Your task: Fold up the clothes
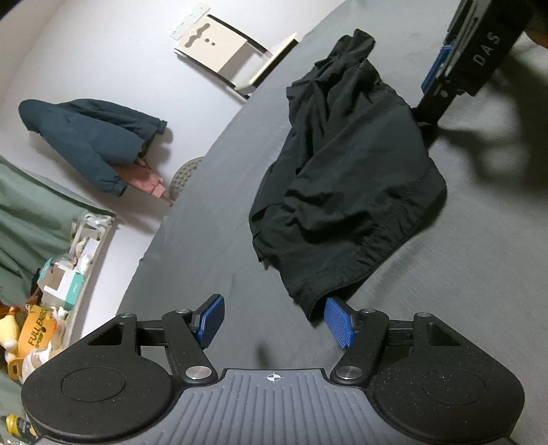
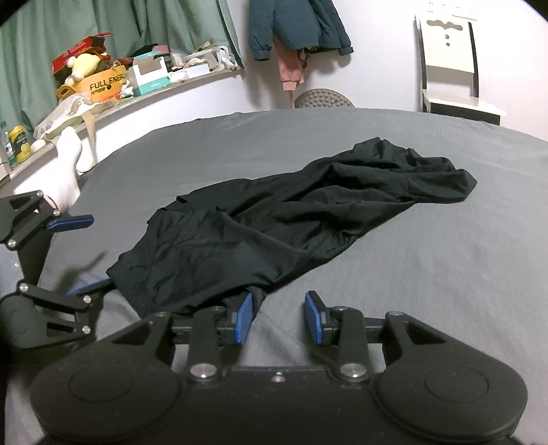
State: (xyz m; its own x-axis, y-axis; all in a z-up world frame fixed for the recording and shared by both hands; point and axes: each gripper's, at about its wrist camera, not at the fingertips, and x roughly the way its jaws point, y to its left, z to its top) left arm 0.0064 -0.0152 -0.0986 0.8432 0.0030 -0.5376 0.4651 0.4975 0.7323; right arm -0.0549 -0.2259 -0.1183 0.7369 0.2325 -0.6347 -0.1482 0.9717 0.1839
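Presently, item one: left gripper (image 1: 274,320), jaws spread wide and empty, its right blue pad just under the near hem of the black garment (image 1: 346,191), its left pad over bare sheet. Item two: right gripper (image 2: 279,316), jaws likewise parted and holding nothing, left pad touching the garment's near edge, right pad over bare sheet. Item three: the black garment, crumpled and unfolded, lying in a long rumpled heap on the grey bed sheet (image 2: 428,274), spread diagonally away from both grippers. In the right wrist view the left gripper appears at the left margin with one finger at the garment's corner. Item four: a white-socked foot (image 2: 68,167) at the bed's left edge, near that gripper. Surroundings, beyond the bed: a dark teal jacket (image 2: 294,27) hanging on the pale wall over a pink garment (image 2: 291,65); a grey nubbed cushion (image 2: 323,99) below it, touching the bed's far edge; a white chair (image 2: 448,58) to the right; a cluttered shelf (image 2: 144,92) to the left bearing boxes, a yellow plush toy (image 2: 84,65) and a yellow container, backed by green curtains (image 2: 102,20). Nothing lies on the garment itself.
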